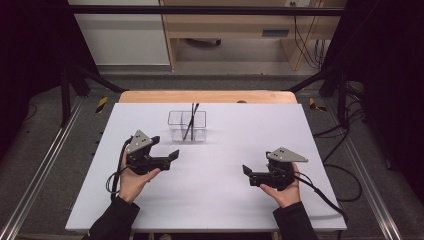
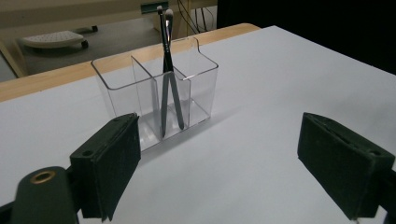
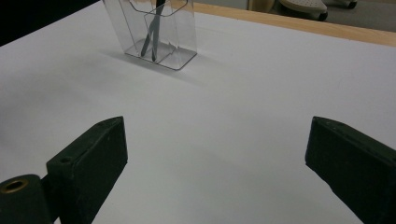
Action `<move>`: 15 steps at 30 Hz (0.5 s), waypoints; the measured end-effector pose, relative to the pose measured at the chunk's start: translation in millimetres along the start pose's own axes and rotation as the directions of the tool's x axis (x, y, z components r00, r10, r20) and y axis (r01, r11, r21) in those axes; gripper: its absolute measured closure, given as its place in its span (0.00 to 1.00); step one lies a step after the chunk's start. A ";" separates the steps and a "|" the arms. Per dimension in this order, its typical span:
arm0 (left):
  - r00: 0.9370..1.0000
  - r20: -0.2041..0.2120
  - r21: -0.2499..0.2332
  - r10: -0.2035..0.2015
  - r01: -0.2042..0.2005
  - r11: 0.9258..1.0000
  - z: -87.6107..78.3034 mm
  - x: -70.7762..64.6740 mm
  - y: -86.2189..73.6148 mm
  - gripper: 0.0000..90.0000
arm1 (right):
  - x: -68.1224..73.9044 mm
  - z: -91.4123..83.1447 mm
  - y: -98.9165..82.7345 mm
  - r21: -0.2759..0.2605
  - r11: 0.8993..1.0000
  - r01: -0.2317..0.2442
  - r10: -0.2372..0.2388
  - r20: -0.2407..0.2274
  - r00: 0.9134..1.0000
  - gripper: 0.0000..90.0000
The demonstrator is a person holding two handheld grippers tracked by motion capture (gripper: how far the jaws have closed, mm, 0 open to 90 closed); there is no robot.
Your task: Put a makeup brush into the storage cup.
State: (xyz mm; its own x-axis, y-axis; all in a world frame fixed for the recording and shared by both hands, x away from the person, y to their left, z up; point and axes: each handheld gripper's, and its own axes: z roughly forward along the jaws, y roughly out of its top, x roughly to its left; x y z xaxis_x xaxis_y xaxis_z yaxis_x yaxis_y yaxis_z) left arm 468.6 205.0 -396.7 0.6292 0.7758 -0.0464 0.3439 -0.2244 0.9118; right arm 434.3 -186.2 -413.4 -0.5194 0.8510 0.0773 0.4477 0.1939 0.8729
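Note:
A clear plastic organizer with several compartments stands on the white table at the back centre. Two dark makeup brushes lean upright in it by the middle divider, heads up. My left gripper hovers in front and to the left of it, open, nothing between its pads. In the left gripper view the organizer and brushes lie just beyond the wide jaws. My right gripper rests at the front right, open and empty; its view has the organizer far off past the jaws.
The white sheet covers a wooden table whose far edge shows behind the organizer. Cables trail from both grippers toward the front. Black frame posts and floor cables stand beyond the table's sides.

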 end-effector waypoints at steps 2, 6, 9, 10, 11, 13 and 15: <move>1.000 -0.003 0.006 -0.003 0.003 1.000 -2.4 0.1 -3.7 0.13 | 0.0 -0.4 0.1 0.000 1.000 -0.001 0.001 0.000 1.000 0.07; 1.000 -0.007 0.014 -0.016 0.016 1.000 -7.8 1.3 -11.6 0.13 | -1.1 -2.0 0.3 -0.003 1.000 0.000 0.000 0.000 1.000 0.07; 1.000 -0.013 0.021 -0.023 0.024 0.999 -12.2 2.8 -17.5 0.13 | -2.0 -3.2 0.1 -0.004 1.000 -0.003 0.003 -0.002 1.000 0.07; 1.000 -0.017 0.025 -0.025 0.025 0.999 -13.4 3.4 -19.7 0.13 | -2.2 -3.4 0.1 -0.005 1.000 -0.001 0.001 -0.001 1.000 0.07; 1.000 -0.019 0.032 -0.025 0.026 0.999 -14.6 4.3 -21.8 0.13 | -2.4 -3.9 0.1 -0.006 1.000 -0.003 0.003 -0.001 1.000 0.07; 0.999 -0.025 0.039 -0.033 0.034 0.999 -17.1 6.2 -26.1 0.13 | -3.2 -4.6 0.0 -0.008 1.000 -0.005 0.005 -0.003 1.000 0.07; 0.999 -0.032 0.045 -0.041 0.042 0.998 -19.7 8.5 -30.1 0.13 | -3.8 -5.3 -0.1 -0.008 1.000 -0.004 0.004 -0.001 1.000 0.07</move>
State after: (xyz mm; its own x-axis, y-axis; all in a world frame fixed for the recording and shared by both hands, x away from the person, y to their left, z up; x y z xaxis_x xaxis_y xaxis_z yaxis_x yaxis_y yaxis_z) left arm 449.8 230.0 -416.5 0.5922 0.8027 -0.0707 0.4011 -0.2175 0.8898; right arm 432.4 -192.0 -411.2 -0.5182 0.8513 0.0818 0.4441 0.1861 0.8764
